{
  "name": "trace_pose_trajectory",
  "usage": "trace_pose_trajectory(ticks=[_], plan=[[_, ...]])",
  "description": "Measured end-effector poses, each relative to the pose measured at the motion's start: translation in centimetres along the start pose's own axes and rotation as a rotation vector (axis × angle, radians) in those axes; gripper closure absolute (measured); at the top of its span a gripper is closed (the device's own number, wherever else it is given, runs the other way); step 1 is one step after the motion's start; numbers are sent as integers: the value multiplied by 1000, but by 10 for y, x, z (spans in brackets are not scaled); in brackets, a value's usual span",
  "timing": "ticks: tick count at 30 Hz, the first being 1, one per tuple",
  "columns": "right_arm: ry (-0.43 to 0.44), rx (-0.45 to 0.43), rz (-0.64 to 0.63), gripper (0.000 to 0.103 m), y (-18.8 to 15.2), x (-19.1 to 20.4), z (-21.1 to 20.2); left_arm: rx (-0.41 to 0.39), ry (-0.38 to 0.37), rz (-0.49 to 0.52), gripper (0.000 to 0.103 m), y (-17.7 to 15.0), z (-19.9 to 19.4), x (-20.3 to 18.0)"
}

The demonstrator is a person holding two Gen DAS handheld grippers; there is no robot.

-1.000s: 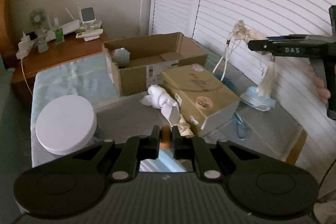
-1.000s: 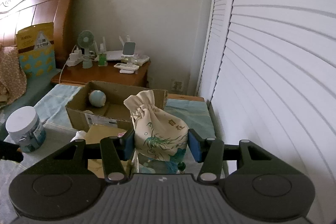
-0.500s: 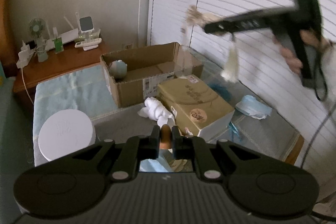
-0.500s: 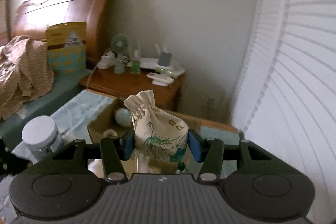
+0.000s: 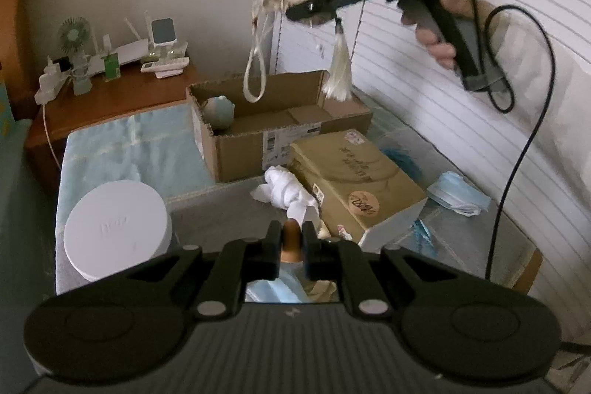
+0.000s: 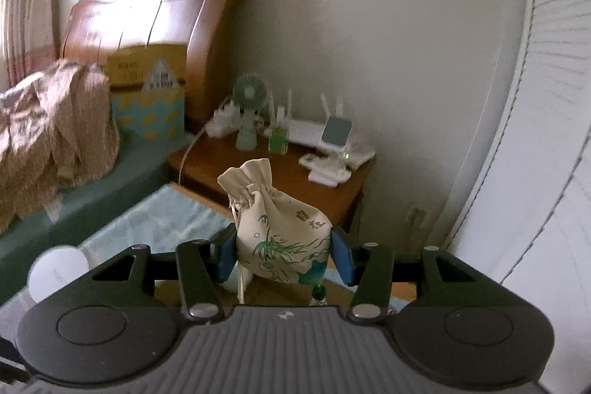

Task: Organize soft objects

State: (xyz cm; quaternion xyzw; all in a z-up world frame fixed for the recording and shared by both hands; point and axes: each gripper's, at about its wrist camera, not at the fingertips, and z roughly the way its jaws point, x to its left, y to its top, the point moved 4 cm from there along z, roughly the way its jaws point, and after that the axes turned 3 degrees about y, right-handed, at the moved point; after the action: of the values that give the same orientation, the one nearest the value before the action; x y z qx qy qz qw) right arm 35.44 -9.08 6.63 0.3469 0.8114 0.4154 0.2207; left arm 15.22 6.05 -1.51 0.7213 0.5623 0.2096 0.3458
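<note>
Right gripper [image 6: 283,259]: clamped on pouch [image 6: 282,235]. We judge it light, soft, squashy; best held mid-body. Left gripper [image 5: 291,246] nearly together.

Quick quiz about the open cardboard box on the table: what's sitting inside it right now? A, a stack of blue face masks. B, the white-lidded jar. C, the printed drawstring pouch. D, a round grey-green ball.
D: the left wrist view shows a round grey-green ball in the near-left corner of the open cardboard box, while the drawstring pouch is gripped in the right claw.
</note>
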Motion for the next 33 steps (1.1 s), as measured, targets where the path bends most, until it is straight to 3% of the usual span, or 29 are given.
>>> trace_pose_trajectory(ticks=[6,8,10,11,15,24,33], plan=[[-31,112,-4,43,-37,-6,28,14,3,8,94,0,7,1],[-62,135,10,33,-50,-10,29,15,1,13,94,1,9,0],[-84,143,34,7,-59,-14,27,17,-2,17,94,1,10,-1],[-92,134,46,5,-62,-15,25,18,-3,20,94,2,10,-1],[-127,125,95,0,-74,-15,9,17,-5,36,94,7,12,-3],[-192,127,191,0,-117,17,-43,26,3,71,94,29,25,-5],[-148,47,289,0,-141,49,-99,0,2,124,94,82,52,-12]])
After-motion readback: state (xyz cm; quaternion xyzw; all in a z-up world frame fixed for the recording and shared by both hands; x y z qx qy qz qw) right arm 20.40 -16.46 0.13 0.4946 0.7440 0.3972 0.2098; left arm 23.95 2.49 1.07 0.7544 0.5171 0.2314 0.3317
